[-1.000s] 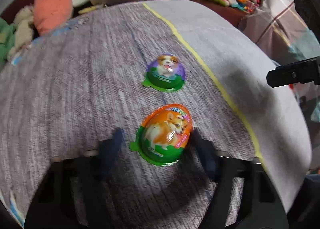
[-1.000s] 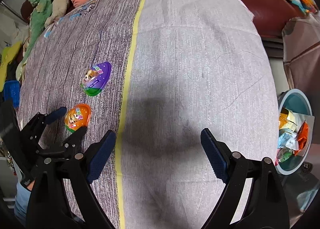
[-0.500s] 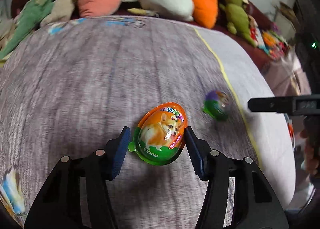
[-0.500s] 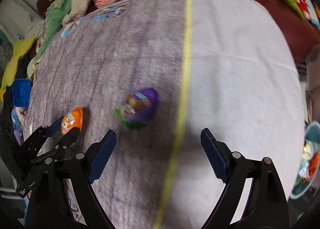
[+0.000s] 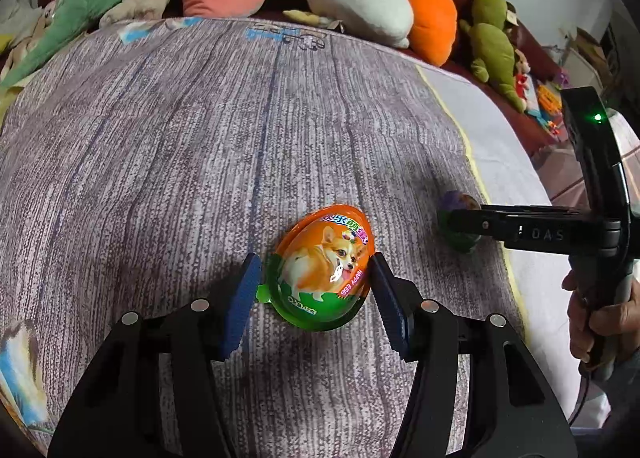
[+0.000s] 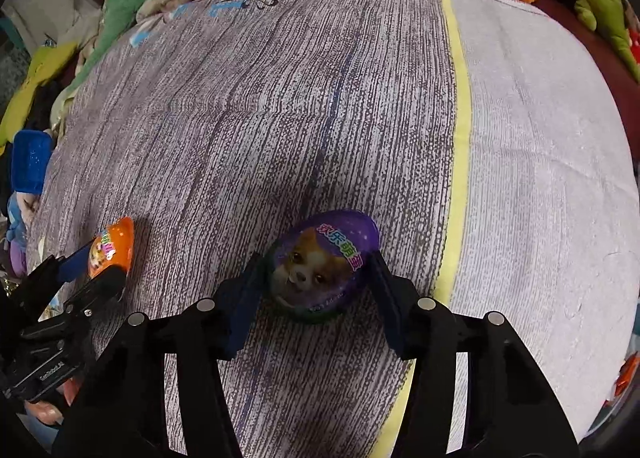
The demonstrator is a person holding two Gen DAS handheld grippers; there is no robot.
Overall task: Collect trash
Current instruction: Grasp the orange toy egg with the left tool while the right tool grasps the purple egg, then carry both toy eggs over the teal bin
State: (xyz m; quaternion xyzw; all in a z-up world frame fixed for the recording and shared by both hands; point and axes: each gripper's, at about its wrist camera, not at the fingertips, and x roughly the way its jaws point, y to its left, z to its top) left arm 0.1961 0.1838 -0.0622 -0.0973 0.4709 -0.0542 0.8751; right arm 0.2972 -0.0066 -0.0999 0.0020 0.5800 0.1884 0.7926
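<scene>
both grippers now straddle an egg each; a second ago the right gripper [image 6: 318, 276] hung spread over bare cloth with the purple egg [image 6: 322, 266] far off to its left, and the orange egg [image 5: 322, 272] lay on the cloth ahead of the left gripper [image 5: 316, 278] with a gap at each pad. now the left gripper pinches the orange egg, both blue pads touching its sides, the egg tilted and lifted off the bedspread [image 5: 200, 138]. right gripper's jaws are closing with the purple egg between them; the pads look pressed on its sides, though shadow makes the contact hard to read.

from the left wrist view the purple egg is mostly hidden behind the right gripper's black finger, only a dark sliver showing. from the right wrist view half the orange egg is covered by the left fingers. a hand [image 5: 600, 318] on the right handle is cut off at the frame edge.

beyond both grippers runs a yellow stripe [image 6: 460, 138], and farther off a row of plush toys [image 5: 360, 2]. left of the right gripper sits a blue box [image 6: 30, 166].
</scene>
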